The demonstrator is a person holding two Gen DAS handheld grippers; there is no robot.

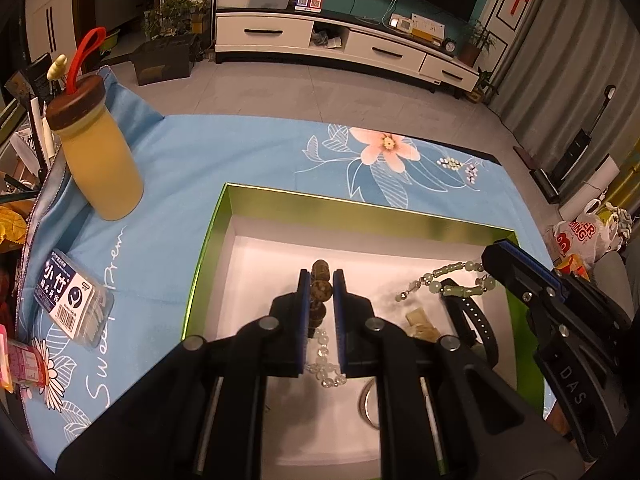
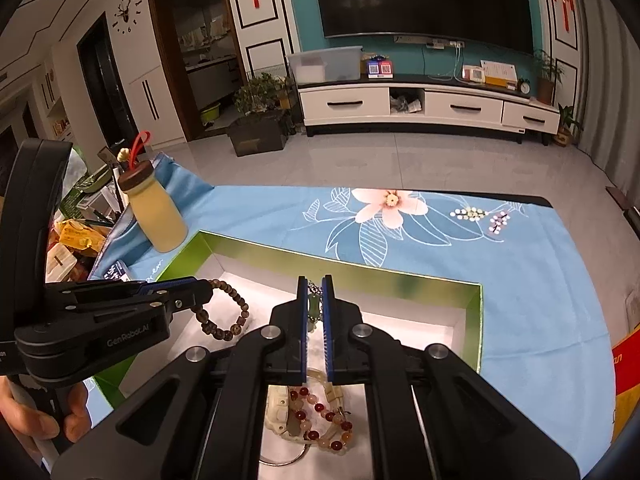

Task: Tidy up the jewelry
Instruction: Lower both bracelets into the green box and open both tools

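A green box with a white floor [image 1: 248, 248] lies on the blue cloth; it also shows in the right wrist view [image 2: 472, 304]. My left gripper [image 1: 322, 276] is shut on a brown wooden bead bracelet [image 1: 321, 292], which hangs over the box and shows in the right wrist view [image 2: 224, 312]. My right gripper [image 2: 315, 284] is shut on a green jade bead bracelet [image 2: 314, 308], seen dangling in the left wrist view [image 1: 448, 280]. In the box lie a clear bead string [image 1: 324, 364], a black watch [image 1: 472, 320], a red and cream bead bracelet [image 2: 324, 420], a cream watch [image 2: 280, 408] and a metal ring [image 1: 366, 404].
A yellow bottle with a brown lid [image 1: 96, 156] stands at the left on the cloth. A small clear packet with a barcode [image 1: 72, 300] lies left of the box. A floral print [image 1: 384, 148] covers the far cloth. Bags [image 1: 584, 236] sit at right.
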